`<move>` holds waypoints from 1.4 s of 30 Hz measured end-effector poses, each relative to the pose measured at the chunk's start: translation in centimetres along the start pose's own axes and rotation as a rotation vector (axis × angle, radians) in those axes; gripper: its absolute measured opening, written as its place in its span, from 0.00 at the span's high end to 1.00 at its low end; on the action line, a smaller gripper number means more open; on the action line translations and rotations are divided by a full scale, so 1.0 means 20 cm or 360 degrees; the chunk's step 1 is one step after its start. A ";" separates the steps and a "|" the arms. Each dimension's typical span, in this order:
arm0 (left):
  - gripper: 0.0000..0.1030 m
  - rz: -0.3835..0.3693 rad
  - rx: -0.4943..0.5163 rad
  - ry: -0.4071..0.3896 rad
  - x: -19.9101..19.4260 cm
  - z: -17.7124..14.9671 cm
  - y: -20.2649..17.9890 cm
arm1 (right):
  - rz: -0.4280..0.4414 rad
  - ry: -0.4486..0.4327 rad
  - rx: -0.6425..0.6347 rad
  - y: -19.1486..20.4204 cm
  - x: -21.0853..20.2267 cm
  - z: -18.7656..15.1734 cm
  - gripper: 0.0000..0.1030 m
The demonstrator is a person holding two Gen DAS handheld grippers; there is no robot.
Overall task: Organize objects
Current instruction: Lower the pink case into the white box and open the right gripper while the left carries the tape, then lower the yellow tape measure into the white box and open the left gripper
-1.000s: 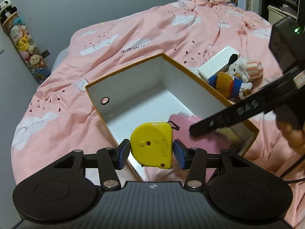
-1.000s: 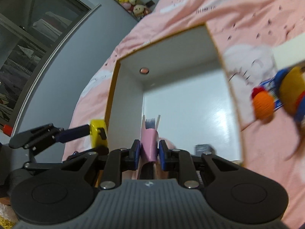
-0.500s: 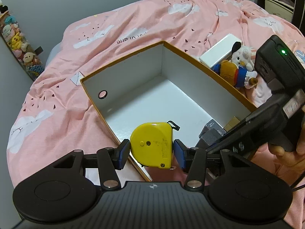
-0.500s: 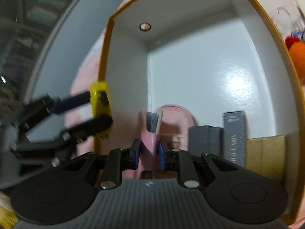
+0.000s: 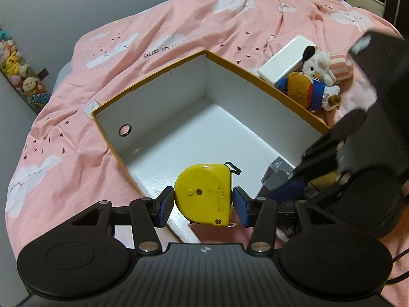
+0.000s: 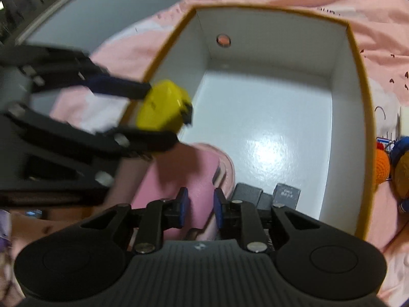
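My left gripper (image 5: 203, 206) is shut on a yellow tape measure (image 5: 204, 194) and holds it over the near corner of an open white box with an orange rim (image 5: 258, 76). The same tape measure (image 6: 163, 110) shows blurred in the right wrist view, over the box's left wall. My right gripper (image 6: 199, 211) has its jaws slightly apart around a pink case (image 6: 186, 176) that lies in the box's near end. Whether the pads still touch it I cannot tell. Grey blocks (image 6: 265, 195) stand beside the case.
The box (image 6: 358, 76) sits on a pink cloud-print bedspread (image 5: 153, 38). A white flat box (image 5: 286, 62) and plush toys (image 5: 314, 81) lie right of it. More plush toys (image 5: 18, 71) hang on the grey wall at left.
The right gripper has lowered the pink case into the box and its jaws have widened. The left gripper with the tape measure has moved over the box corner.
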State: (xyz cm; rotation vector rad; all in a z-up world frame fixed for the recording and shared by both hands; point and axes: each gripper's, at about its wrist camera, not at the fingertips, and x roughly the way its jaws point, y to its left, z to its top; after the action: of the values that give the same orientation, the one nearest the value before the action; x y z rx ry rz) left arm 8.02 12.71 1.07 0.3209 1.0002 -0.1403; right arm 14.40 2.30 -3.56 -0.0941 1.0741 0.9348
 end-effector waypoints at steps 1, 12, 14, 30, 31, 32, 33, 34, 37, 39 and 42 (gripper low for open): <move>0.45 -0.0004 0.0004 -0.0009 0.00 0.02 0.00 | 0.0004 -0.0029 -0.0001 -0.01 -0.04 0.00 0.77; 0.45 -0.0237 0.0064 -0.0001 0.17 0.30 -0.13 | -0.0511 -0.0422 0.0190 -0.39 -0.46 -0.02 0.75; 0.45 -0.0276 0.0075 0.0045 0.25 0.34 -0.16 | -0.0503 -0.0419 0.0249 -0.46 -0.47 -0.07 0.75; 0.45 -0.0457 -0.0205 0.0517 0.70 0.41 -0.20 | -0.0411 -0.0398 0.0353 -0.58 -0.40 -0.10 0.75; 0.45 -0.0489 -0.0253 0.0543 0.71 0.40 -0.19 | -0.0411 -0.0396 0.0359 -0.58 -0.39 -0.10 0.75; 0.45 -0.0508 -0.0288 0.0564 0.72 0.40 -0.18 | -0.0410 -0.0395 0.0364 -0.59 -0.39 -0.10 0.75; 0.45 -0.0517 -0.0313 0.0585 0.72 0.39 -0.18 | -0.0408 -0.0394 0.0369 -0.59 -0.39 -0.10 0.75; 0.45 -0.0527 -0.0336 0.0604 0.73 0.39 -0.17 | -0.0406 -0.0392 0.0372 -0.60 -0.38 -0.10 0.75; 0.45 -0.0583 -0.0409 0.0662 0.75 0.36 -0.14 | -0.0401 -0.0388 0.0376 -0.60 -0.37 -0.10 0.74; 0.45 -0.0617 -0.0444 0.0684 0.76 0.35 -0.13 | -0.0401 -0.0388 0.0376 -0.60 -0.37 -0.10 0.73; 0.39 -0.0614 -0.0420 0.0666 0.74 0.32 -0.12 | -0.0407 -0.0393 0.0378 -0.60 -0.37 -0.10 0.70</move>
State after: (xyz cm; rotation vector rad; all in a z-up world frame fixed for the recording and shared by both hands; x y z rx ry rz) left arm 20.55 8.80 -8.75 -0.0949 1.4737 -0.2948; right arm 20.16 -10.79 -3.03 0.0773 0.9110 0.5677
